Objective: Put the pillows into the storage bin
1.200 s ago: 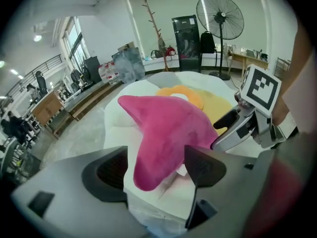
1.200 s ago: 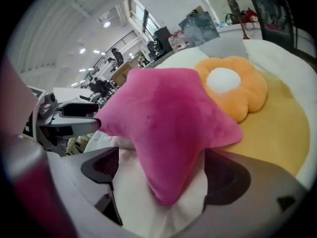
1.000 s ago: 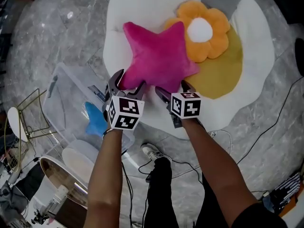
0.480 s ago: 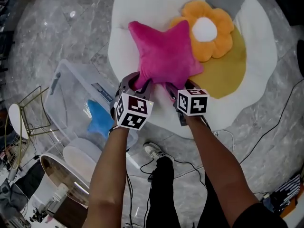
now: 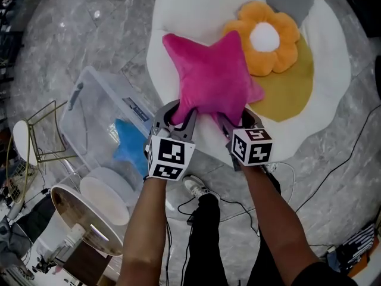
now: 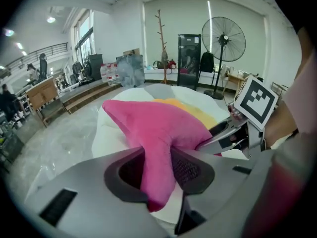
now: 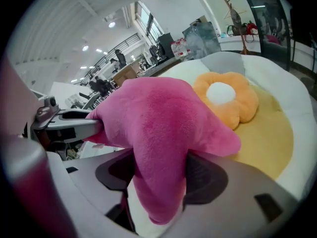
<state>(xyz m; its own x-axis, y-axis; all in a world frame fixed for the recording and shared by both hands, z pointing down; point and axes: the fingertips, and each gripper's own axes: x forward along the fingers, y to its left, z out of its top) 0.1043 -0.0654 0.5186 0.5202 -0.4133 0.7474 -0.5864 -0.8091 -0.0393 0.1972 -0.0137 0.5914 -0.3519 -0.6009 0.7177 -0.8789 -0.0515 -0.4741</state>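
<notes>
Pink star pillow (image 5: 211, 76) lies on white-and-yellow cushion (image 5: 178, 16), touching orange flower pillow (image 5: 265, 37). Left gripper (image 5: 178, 113) and right gripper (image 5: 238, 119) each pinch a lower star point, jaws closing (plush bunched between pads). Storage bin (image 5: 89, 109), holding blue pillow (image 5: 126, 145), stands just beside the cushion.

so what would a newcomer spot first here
The pink star pillow at centre, with the left gripper and right gripper each closing its fingers on one of its near points. Behind it an orange flower pillow lies on a fried-egg cushion; to the left, a clear storage bin holds a blue pillow.
</notes>
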